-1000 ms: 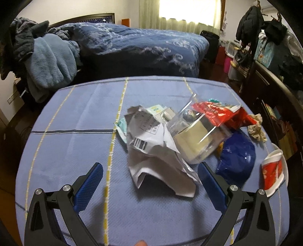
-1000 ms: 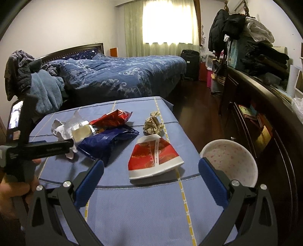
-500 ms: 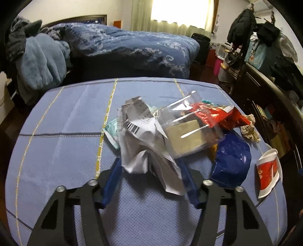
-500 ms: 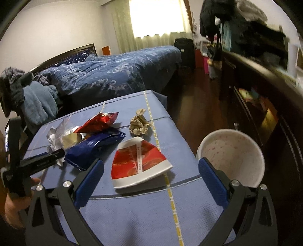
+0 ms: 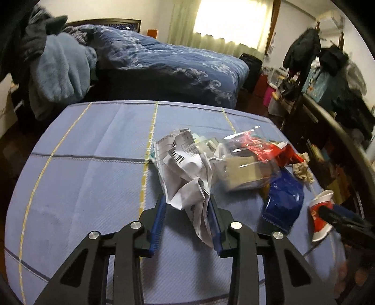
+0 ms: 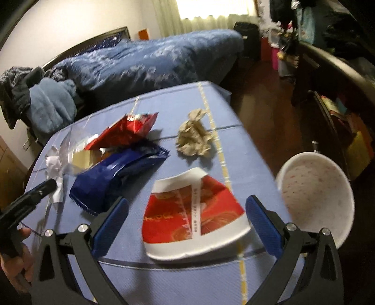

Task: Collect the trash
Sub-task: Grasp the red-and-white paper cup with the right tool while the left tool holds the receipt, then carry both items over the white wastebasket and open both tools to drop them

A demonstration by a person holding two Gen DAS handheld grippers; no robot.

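On the blue checked tablecloth [image 5: 89, 164], my left gripper [image 5: 187, 211] has just been closing on the crumpled white paper receipt [image 5: 185, 173]; its loose tail could tear free. My right gripper [image 6: 187, 225], wide open and empty, straddles the flattened red-and-white paper cup [image 6: 194, 215], which might skid off the edge

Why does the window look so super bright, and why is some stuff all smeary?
Left wrist view: the window is blown out white, and the room's right edge is smeared, though the crumpled paper stays sharp. Right wrist view: the bed and white bowl are streaky with motion blur; the fisheye bends the table edges.
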